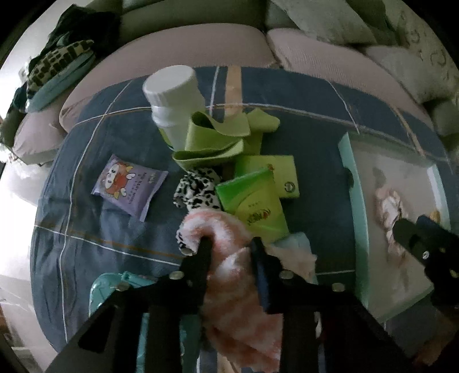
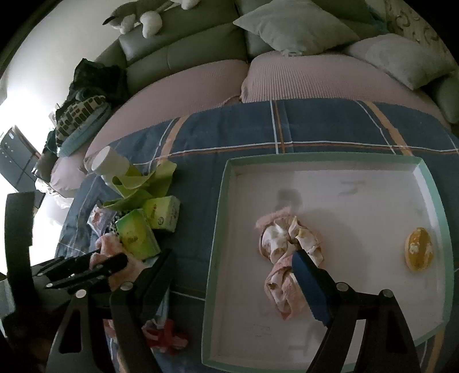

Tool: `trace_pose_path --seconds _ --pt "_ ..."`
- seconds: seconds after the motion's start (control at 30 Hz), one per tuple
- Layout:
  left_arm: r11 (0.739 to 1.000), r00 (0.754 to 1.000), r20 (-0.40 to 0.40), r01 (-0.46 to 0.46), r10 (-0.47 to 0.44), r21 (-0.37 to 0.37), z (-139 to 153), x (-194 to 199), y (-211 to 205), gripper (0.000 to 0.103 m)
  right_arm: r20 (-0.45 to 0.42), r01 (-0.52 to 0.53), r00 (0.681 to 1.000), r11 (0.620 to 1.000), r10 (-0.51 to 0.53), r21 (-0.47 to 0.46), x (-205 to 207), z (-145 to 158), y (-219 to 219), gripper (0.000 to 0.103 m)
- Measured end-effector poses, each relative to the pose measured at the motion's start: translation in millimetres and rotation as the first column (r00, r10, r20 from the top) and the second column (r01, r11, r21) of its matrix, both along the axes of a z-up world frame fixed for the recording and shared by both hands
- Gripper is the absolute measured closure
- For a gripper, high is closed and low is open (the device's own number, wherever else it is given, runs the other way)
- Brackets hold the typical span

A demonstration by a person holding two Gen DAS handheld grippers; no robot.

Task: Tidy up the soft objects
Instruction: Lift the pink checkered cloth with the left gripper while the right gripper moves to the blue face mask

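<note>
Pink fuzzy cloth (image 1: 229,275) abuts green tissue packs (image 1: 252,200), cow-print cloth (image 1: 198,189).

Green tissue packs (image 1: 252,198): two, side by side. Purple baby wipes pack (image 1: 129,186): one. White bottle (image 1: 172,97): one. Green elastic band (image 1: 218,137): one, looped. Black-and-white spotted fabric piece (image 1: 198,189): one. Pink fluffy cloth (image 1: 226,275): one. Shallow box with mint rim (image 2: 226,206): one. Inside box: one crumpled pale printed cloth (image 2: 284,246), one orange round item (image 2: 418,248). Red-and-pink item (image 2: 166,337) by box: one. Plush toy (image 2: 143,17) on sofa back: one.
</note>
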State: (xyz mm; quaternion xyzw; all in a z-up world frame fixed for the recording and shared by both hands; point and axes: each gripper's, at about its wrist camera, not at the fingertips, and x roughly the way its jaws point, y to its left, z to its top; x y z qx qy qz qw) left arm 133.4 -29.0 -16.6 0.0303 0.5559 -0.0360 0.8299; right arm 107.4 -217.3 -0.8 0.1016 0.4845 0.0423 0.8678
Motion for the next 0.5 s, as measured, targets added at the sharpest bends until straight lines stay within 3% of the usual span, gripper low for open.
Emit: trace_pose_path --seconds 0.17,0.5 --pt "0.999 1.0 0.015 -0.023 0.024 -0.049 3.0 -0.3 10.9 0.087 -0.009 -0.007 1.0 1.0 0.007 -0.007 1.0 -3.6 3.3 0.019" --pt "0.985 0.993 0.099 -0.05 0.067 -0.167 27.8 -7.0 31.9 0.09 -0.019 -0.016 1.0 1.0 0.016 -0.004 0.4 -7.1 6.8 0.019"
